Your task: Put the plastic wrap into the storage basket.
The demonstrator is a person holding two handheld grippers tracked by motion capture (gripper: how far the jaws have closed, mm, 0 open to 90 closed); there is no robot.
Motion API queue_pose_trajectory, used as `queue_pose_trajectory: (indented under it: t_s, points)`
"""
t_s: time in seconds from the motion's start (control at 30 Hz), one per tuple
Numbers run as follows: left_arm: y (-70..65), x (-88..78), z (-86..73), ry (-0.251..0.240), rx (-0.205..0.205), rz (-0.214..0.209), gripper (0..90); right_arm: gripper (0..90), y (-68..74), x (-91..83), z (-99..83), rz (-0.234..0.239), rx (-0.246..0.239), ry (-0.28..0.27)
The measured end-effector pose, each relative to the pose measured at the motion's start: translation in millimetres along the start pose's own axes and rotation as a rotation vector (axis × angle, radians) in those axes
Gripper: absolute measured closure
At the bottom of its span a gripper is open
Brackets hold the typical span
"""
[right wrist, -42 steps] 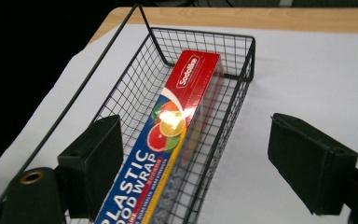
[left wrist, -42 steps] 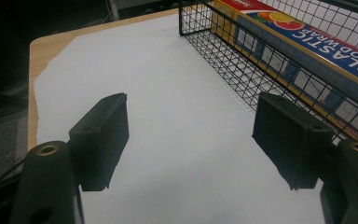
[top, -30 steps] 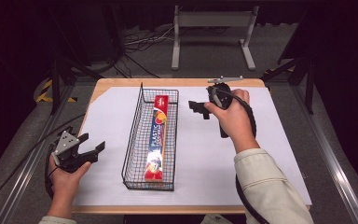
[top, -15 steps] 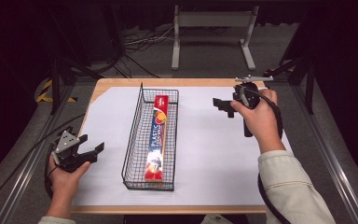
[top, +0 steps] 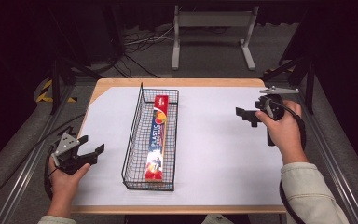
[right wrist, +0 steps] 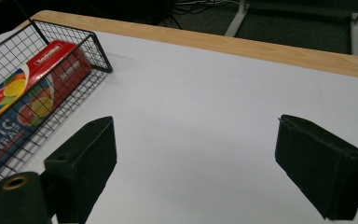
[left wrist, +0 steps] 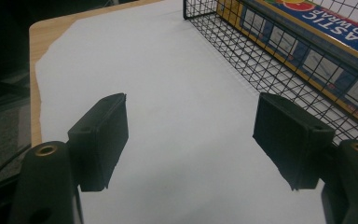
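- A long box of plastic food wrap lies flat inside a narrow black wire basket, its red end toward the far edge of the worktop.
- The basket stands lengthwise on white paper, left of the worktop's middle, running from near the far edge toward the near edge.
- The left tongs sit at the near left corner, jaws wide apart and holding nothing, near the basket but not touching it.
- The right tongs sit by the right edge, well apart from the basket, jaws also wide apart and holding nothing.
- Judged from this, packing the box into the basket looks done, with both hands clear; nothing seems left to place.
- The left gripper view reads the basket's mesh and the box's blue side panels up close; the high view alone gives the whole layout and both forearms.
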State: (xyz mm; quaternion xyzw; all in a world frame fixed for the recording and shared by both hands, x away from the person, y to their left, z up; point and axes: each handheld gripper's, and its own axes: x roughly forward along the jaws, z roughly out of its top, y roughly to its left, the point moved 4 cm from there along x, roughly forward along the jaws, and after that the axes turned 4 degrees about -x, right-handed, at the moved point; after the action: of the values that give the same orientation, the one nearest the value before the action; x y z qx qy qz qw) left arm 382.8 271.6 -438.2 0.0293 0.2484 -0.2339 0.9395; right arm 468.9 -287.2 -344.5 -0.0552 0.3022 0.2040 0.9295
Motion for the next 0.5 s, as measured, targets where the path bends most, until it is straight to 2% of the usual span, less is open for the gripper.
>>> queue_pose_trajectory:
  t_s: [0.13,0.2,0.33,0.5]
  points:
    - [-1.7,-2.3,-1.0,-0.006,0.000,-0.012,26.5,12.7,-16.1,-5.6,-14.7,0.002,-0.002,-0.024]
    - [-2.8,-3.7,-1.2,-0.008,0.004,-0.013,26.5,12.2,-17.3,-7.3,-17.8,-0.002,-0.011,-0.029]
    - [-5.0,-6.2,-2.8,-0.007,0.017,-0.012,26.5,11.4,-19.7,-13.7,-35.4,0.011,-0.018,-0.063]
    - [-6.7,-4.1,-6.3,0.005,0.016,-0.014,26.4,10.8,-23.0,-10.2,-58.0,0.053,-0.027,-0.075]
